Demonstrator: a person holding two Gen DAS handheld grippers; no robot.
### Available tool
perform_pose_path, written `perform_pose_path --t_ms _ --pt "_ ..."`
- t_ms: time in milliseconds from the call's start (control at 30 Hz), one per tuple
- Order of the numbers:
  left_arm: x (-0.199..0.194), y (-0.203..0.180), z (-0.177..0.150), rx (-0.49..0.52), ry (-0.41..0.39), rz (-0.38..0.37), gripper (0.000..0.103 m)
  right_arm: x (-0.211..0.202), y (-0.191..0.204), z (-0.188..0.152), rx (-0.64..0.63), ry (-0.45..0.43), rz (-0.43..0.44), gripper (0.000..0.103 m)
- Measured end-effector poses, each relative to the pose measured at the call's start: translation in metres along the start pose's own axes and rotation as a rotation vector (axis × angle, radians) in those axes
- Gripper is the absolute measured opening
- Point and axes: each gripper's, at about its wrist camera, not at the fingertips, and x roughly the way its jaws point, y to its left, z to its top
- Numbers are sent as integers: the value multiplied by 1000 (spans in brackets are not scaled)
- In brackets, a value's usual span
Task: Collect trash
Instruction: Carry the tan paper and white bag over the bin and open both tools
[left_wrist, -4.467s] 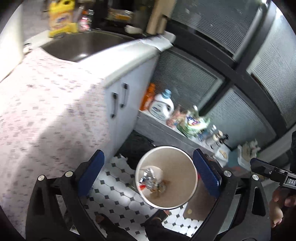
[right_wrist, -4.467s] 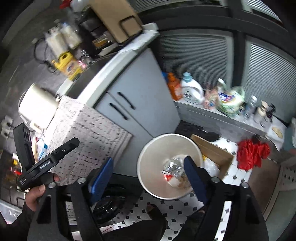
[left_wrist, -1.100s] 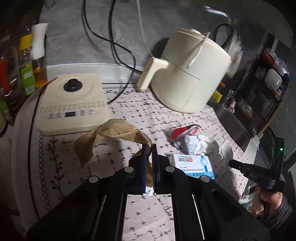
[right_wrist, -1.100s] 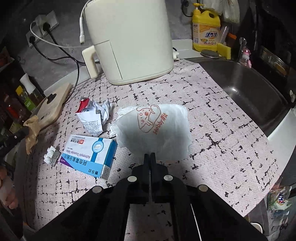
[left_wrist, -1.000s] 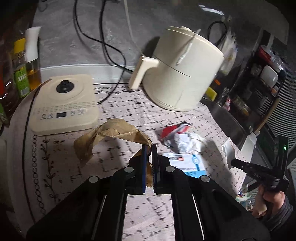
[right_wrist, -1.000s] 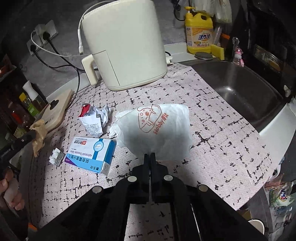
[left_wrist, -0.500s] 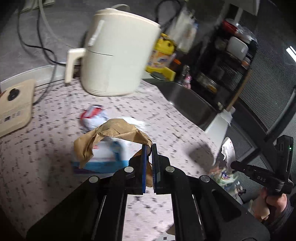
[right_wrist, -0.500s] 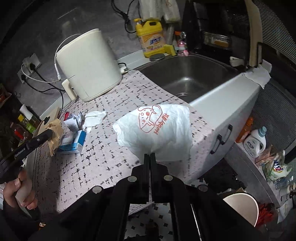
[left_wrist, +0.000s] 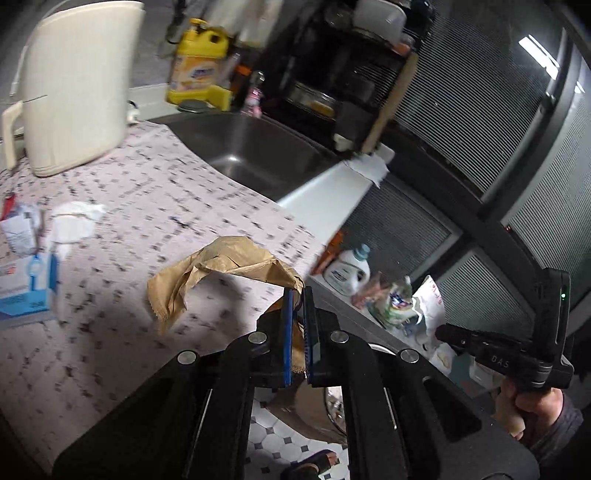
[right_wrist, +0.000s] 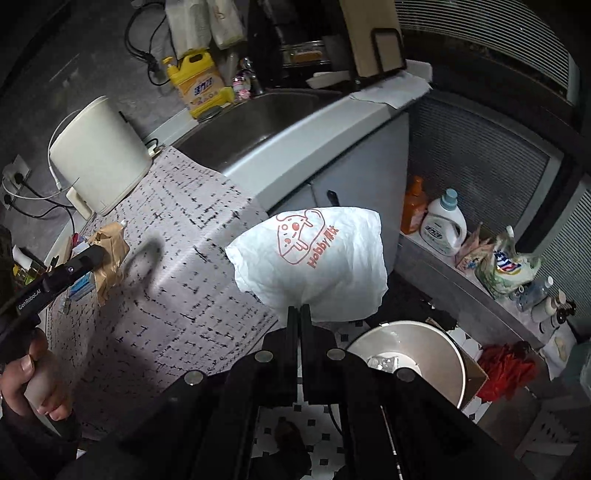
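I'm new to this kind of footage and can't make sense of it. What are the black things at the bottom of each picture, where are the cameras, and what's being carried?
No robot here: a person holds a two-finger gripper in each hand, each with a wide-angle camera looking along its fingers. The black shapes are the grippers themselves.

The left gripper is shut on a crumpled brown paper. The right gripper is shut on a white plastic bag with a red print.

On the patterned counter lie a blue and white box and crumpled wrappers, beside a cream appliance and a sink. On the floor stands a round bin with some trash inside, probably where both pieces go.
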Motion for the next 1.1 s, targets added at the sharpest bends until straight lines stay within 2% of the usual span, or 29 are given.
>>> perform_pose_path --t_ms 200,333,467,600,633,667,700,733,1100 --pt "36 -45 -23 42 87 -40 6 6 -53 -32 80 60 -28 3" --pt "56 -69 -40 62 135 -50 6 19 -88 -59 129 134 -46 3" --pt "75 -91 -57 77 184 -54 6 38 -114 -85 145 209 13 6" --pt "92 -107 -73 89 237 -46 6 65 -139 -104 172 283 17 8" --pt "96 -111 -77 93 248 -45 6 71 -145 -109 183 300 17 12" --pt "99 -115 -79 98 256 -44 6 74 -150 -111 190 304 10 26" --pt "101 -117 -82 102 263 -42 6 74 -154 -113 199 297 11 49" --pt "104 -119 -85 105 272 -40 6 73 -159 -114 206 284 12 54" --pt "151 -158 -115 122 370 -77 6 42 -210 -129 270 262 -43 54"
